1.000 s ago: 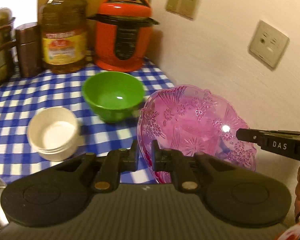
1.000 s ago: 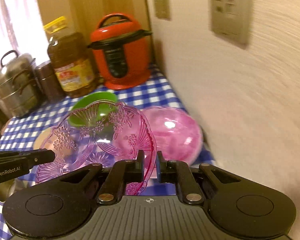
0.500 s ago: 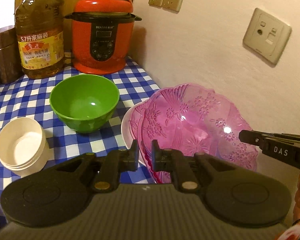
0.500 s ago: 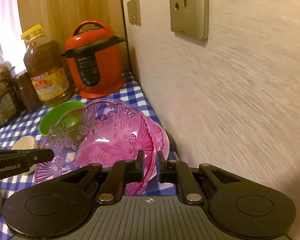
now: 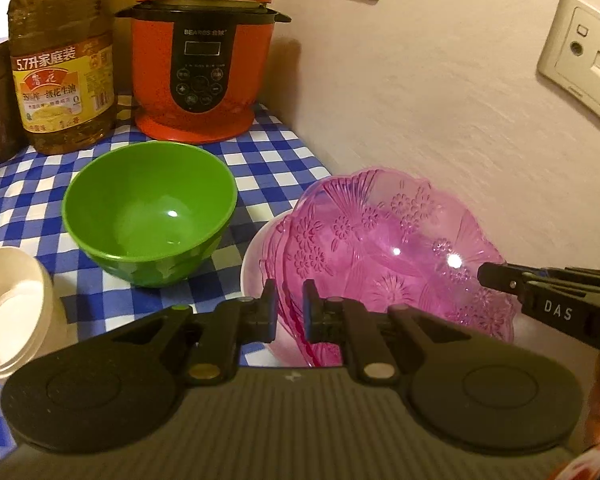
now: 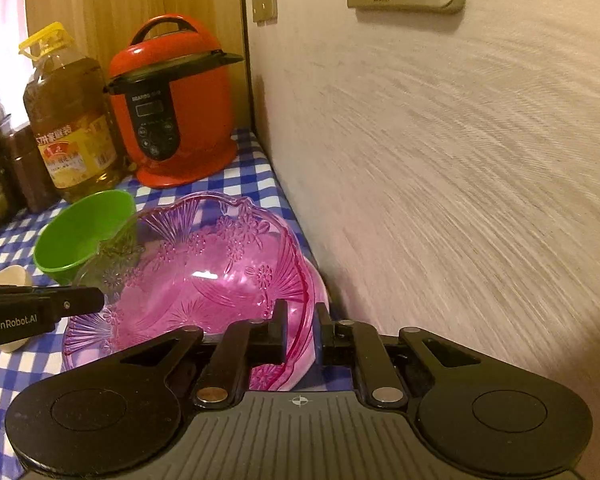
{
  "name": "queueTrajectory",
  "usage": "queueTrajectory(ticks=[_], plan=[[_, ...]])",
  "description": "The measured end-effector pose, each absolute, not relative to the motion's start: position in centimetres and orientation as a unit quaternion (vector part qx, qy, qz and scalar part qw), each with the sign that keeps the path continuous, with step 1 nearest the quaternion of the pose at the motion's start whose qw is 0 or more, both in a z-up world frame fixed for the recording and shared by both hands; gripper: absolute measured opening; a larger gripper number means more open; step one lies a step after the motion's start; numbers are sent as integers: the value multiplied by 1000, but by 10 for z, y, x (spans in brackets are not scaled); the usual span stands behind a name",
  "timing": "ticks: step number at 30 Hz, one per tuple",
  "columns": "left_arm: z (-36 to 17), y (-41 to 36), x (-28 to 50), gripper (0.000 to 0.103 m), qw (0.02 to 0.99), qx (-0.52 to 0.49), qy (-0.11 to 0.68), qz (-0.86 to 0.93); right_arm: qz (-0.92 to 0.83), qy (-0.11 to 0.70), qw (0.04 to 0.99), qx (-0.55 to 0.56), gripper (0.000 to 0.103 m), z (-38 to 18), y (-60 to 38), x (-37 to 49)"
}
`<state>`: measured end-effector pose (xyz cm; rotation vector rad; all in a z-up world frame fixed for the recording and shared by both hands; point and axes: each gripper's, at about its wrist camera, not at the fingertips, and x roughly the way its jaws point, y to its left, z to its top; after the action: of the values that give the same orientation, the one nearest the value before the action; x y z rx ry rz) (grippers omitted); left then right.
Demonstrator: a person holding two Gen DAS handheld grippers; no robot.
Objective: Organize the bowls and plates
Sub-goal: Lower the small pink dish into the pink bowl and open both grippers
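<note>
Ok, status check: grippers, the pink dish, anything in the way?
Left gripper and right gripper both shut on pink glass dish rim. Dish over white plate by wall. Green bowl close alongside.

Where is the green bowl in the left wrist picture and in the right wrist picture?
Left wrist view: green bowl sits left of centre, on the checked cloth.
Right wrist view: green bowl is at the left, partly behind the pink glass plate.
Shared landmark: the red pressure cooker behind it.
</note>
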<state>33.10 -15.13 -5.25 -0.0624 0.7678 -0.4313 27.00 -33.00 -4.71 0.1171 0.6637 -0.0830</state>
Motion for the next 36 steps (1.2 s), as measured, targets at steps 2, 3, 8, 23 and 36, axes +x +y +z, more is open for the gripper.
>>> queueTrajectory(ticks=[2, 3, 8, 23, 36], plan=[[-56, -153, 334, 11, 906, -30, 369, -207, -44, 326, 943, 57, 12, -50, -331, 275], [-58, -154, 336, 11, 906, -31, 369, -206, -45, 326, 942, 57, 12, -52, -331, 277], [-70, -154, 347, 11, 907, -41, 366, -205, -47, 327, 943, 54, 12, -60, -331, 289], [-82, -153, 362, 11, 910, -38, 358, -207, -53, 326, 944, 29, 14, -74, -325, 304], [-84, -155, 366, 11, 907, -33, 361, -214, -63, 329, 942, 15, 15, -77, -320, 304]])
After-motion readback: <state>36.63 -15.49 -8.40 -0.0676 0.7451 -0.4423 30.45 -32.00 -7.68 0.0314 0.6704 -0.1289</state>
